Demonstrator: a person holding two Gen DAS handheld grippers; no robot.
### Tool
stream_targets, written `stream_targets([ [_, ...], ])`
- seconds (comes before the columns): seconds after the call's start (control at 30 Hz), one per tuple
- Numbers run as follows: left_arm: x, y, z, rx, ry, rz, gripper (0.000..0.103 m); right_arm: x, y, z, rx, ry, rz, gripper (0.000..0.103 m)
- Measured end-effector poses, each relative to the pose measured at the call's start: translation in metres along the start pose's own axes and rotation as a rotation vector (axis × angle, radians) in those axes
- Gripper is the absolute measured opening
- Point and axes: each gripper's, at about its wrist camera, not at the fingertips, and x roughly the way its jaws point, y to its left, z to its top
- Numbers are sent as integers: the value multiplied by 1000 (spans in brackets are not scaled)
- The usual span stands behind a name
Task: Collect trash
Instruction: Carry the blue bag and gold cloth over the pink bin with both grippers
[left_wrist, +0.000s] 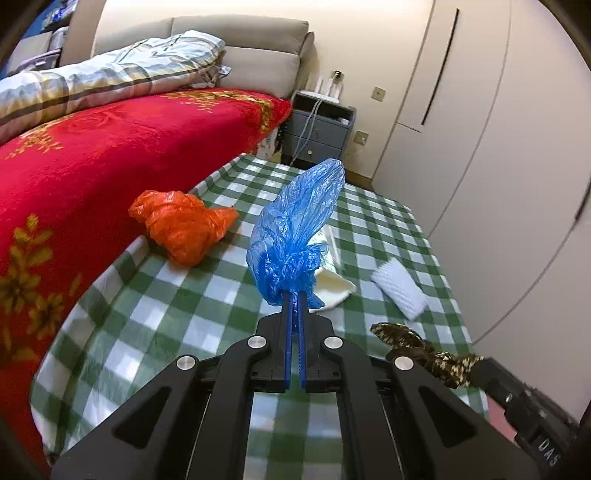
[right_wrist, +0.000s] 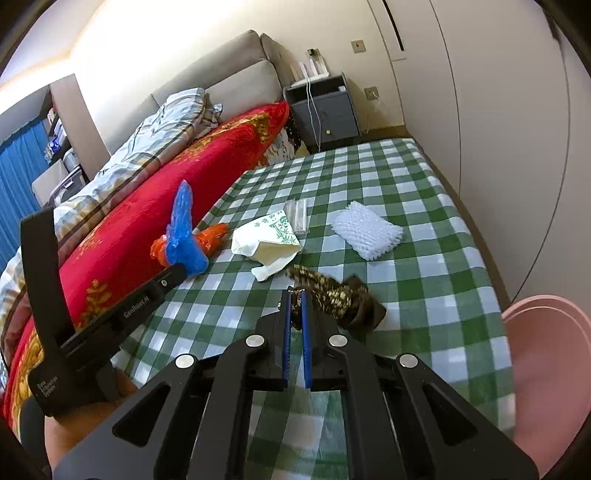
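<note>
- The blue plastic bag (left_wrist: 295, 236) is pinched at its bunched neck by the left gripper (left_wrist: 295, 295); its long axis runs straight on from the fingers, up and away, so it stands clear of the green checked cloth (left_wrist: 155, 295).
- The jaws there are clamped hard, with only crumpled blue film between the pads.
- The right gripper (right_wrist: 295, 301) is likewise clenched, on a twist of the brown-and-gold speckled wrapper (right_wrist: 332, 295); the wrapper trails off to the right of the jaws, and whether its far end touches the cloth I cannot tell.
- Both hands are therefore loaded, and the next move is, in my judgement, a carry to a bin.
- A pink container (right_wrist: 546, 369) shows at the right edge of the right wrist view (probably the bin, though only its rim and inside are visible). It lies just to the right of the right gripper, so that hand is the nearer; the left would have to cross over.
- Left on the cloth: an orange plastic bag (left_wrist: 184, 225) against the red blanket (left_wrist: 92, 166), a cream paper bag with green print (right_wrist: 269, 240), a clear wrapper (right_wrist: 297, 216) just beyond it, and a white foam net sleeve (right_wrist: 365, 230) further right.
- Those four lie ahead of both grippers, apart from one another except the paper bag and clear wrapper, which touch or nearly do.
</note>
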Motion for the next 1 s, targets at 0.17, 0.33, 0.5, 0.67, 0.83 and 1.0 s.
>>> stream_targets([
  [0.17,-17,-5,-14,26,15,-17,2,-23,0,-5,-4,-22,-18,5],
  [0.33,-34,-14,-25,57,12,-32,2,-49,-1,-10,-2,-52,-32,5],
  [0.5,-42,-21,-36,81,19,-46,2,-72,-4,-10,-4,-84,-46,5],
  [0.67,-51,-28,-43,105,20,-64,2,-89,-7,-10,-5,-110,-60,5],
  [0.83,-55,-37,-48,127,20,-79,2,-99,-10,-10,-2,-122,-71,5],
  [1.0,-56,-42,-52,140,27,-95,2,-108,-14,-9,-7,-136,-92,5],
])
